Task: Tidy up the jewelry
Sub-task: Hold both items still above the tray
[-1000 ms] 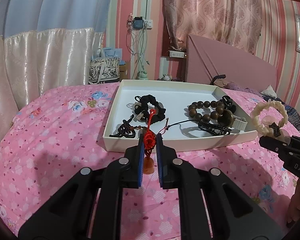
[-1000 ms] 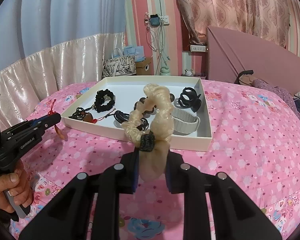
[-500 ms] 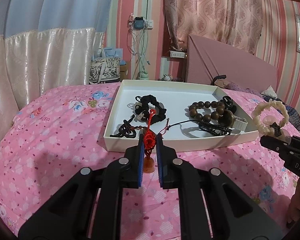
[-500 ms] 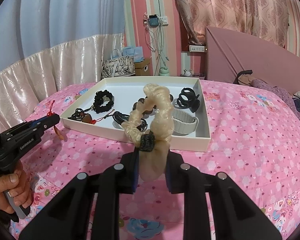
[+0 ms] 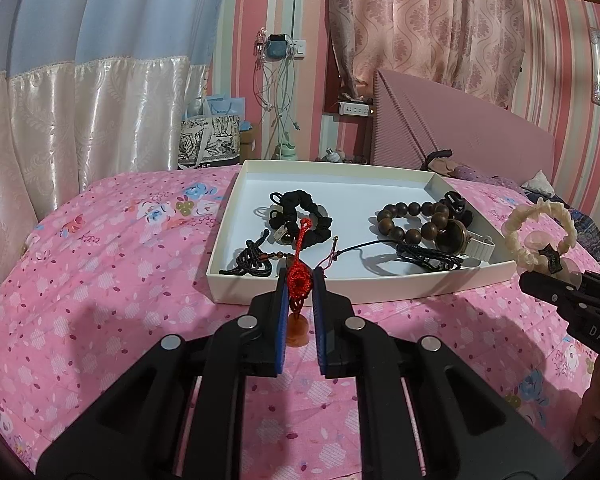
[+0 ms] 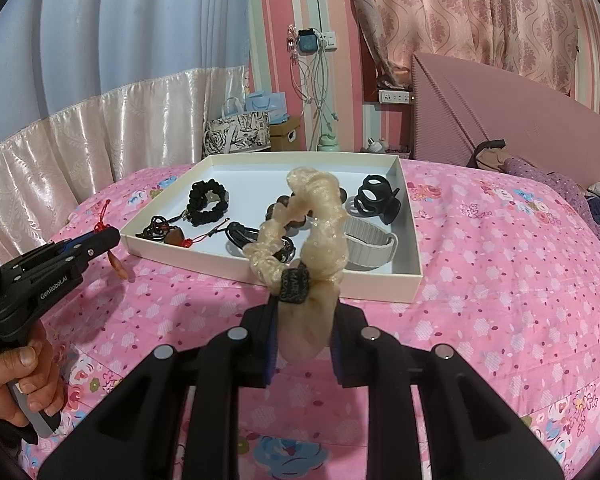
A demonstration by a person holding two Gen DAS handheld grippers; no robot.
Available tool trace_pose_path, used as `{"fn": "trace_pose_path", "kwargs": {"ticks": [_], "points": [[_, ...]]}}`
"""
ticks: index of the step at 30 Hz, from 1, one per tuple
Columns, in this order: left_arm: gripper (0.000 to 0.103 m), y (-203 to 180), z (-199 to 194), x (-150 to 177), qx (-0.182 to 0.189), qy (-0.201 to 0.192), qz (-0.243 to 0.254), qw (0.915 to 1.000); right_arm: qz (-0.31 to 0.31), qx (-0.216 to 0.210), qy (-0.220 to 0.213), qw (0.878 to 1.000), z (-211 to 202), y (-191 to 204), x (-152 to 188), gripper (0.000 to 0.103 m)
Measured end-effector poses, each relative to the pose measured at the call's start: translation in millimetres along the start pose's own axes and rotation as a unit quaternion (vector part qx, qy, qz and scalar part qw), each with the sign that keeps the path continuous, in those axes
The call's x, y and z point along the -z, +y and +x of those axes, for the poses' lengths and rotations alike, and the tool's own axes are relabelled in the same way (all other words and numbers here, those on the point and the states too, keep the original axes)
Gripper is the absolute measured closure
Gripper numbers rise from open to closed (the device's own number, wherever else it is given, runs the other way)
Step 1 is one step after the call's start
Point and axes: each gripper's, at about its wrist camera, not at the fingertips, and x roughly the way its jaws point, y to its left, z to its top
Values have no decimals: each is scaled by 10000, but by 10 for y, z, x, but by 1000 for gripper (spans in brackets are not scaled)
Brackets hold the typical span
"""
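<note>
Barely moved since a second ago. Left gripper (image 5: pixel 300 286) clamped on red knot charm (image 5: pixel 300 280), right gripper (image 6: pixel 304 312) on cream scrunchie (image 6: pixel 320 216), both short of tray (image 5: pixel 380 290), probably for sorting.

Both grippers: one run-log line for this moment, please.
left gripper: shut on red charm | right gripper: shut on scrunchie | both short of tray

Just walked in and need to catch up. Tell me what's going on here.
A person is sorting jewelry on a pink bed, a gripper in each hand. The left gripper is shut on a red knot charm; the right gripper is shut on a cream scrunchie. Both hang just short of the white tray, which already holds a black scrunchie, a bead bracelet, a watch and a claw clip.
</note>
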Motion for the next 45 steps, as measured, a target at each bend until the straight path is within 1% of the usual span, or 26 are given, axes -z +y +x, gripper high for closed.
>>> {"fn": "trace_pose_path", "kwargs": {"ticks": [29,34,38,41,43,45], "points": [[94,-17,6,-3,24,9,13,10000,41,7,-50,10000,-20,-24,6,81],[94,-22,25,-24,86,40,-1,10000,81,-119,-137,9998,-76,-23,-24,81],[94,-30,29,-128,89,-29,34,10000,145,-240,-286,9992,-144,-72,-129,81],[94,-50,12,-268,200,-107,44,9997,60,-256,-264,9993,-142,-57,-223,81],[94,-76,52,-371,388,-58,30,9992,29,-231,-230,9995,-117,-24,-315,81],[94,-96,122,-440,371,-62,41,9993,4,-302,-198,9993,-65,17,-405,81]]}}
